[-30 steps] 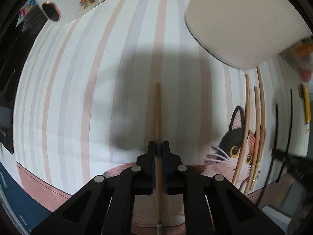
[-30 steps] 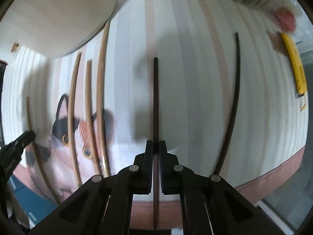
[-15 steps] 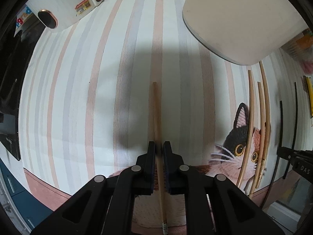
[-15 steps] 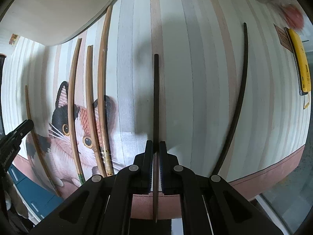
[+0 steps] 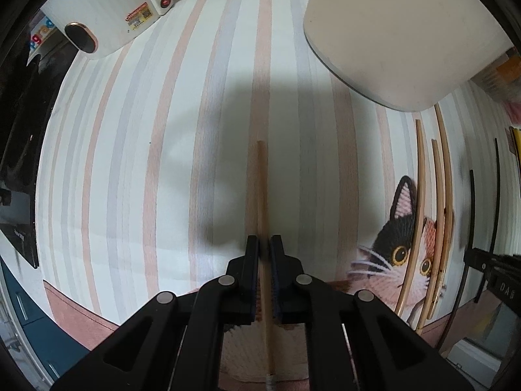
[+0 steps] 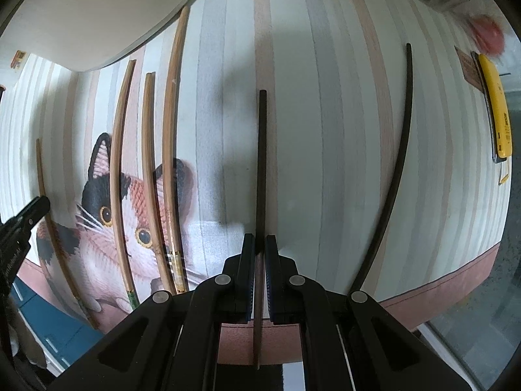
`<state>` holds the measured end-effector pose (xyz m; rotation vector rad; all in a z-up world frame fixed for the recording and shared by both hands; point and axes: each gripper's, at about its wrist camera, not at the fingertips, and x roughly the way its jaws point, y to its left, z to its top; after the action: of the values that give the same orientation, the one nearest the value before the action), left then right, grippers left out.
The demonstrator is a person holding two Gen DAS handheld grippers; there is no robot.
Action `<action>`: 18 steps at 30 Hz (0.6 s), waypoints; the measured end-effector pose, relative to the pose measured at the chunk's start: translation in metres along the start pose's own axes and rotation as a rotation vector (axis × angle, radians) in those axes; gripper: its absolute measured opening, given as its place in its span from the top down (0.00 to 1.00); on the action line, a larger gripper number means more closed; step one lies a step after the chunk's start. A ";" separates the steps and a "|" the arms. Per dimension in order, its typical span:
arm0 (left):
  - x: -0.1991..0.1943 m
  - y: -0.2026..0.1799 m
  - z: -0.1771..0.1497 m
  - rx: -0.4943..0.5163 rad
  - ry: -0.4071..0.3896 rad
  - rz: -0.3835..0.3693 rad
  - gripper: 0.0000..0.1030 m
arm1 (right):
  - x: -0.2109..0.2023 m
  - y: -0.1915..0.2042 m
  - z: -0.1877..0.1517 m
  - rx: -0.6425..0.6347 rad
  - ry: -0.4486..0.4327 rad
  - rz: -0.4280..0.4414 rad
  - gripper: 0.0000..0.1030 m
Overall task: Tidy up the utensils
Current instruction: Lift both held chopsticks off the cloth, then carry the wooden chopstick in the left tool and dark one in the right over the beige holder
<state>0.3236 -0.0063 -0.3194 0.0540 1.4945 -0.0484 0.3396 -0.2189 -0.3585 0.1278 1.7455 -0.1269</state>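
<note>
Over a striped cat-print mat (image 5: 136, 169) on the desk, two grippers point down, each clamped on one chopstick.

Left gripper (image 5: 264, 244): jaws pinched tight on a light wooden chopstick (image 5: 261, 189), which runs from near the camera, between the pads, out toward the far side of the mat w/ its tip over a pink stripe. Right gripper (image 6: 260, 244): jaws pinched tight on a dark chopstick (image 6: 261, 163), same near-to-far line, tip over the mat's middle stripes.

Other utensils lie flat on the mat. Three more wooden chopsticks (image 6: 146, 176) sit side by side across the cat's face, left of the right gripper's stick, roughly parallel; the far tip of the longest reaches the edge of a big white container (image 6: 97, 9). Second dark chopstick (image 6: 399, 163) lies well to the right, apart from the held one.

Far left in the left wrist view: white appliance (image 5: 107, 22) w/ a sticker & a red button. Far right in the right wrist view: yellow tool (image 6: 496, 110) at the mat's edge, blurred red object beyond it, can't tell what. Each view catches the other gripper at its side edge, near the wooden sticks.
</note>
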 end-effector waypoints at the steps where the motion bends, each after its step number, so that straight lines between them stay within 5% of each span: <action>1: -0.002 -0.002 -0.001 0.006 -0.009 0.018 0.95 | -0.001 0.000 -0.002 0.006 -0.010 0.001 0.94; 18: -0.102 -0.012 -0.013 0.010 -0.267 0.008 0.96 | -0.087 -0.007 -0.055 0.042 -0.395 0.039 0.95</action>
<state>0.3024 -0.0175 -0.2192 0.0591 1.2277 -0.0544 0.3000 -0.2185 -0.2634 0.1562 1.3462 -0.1495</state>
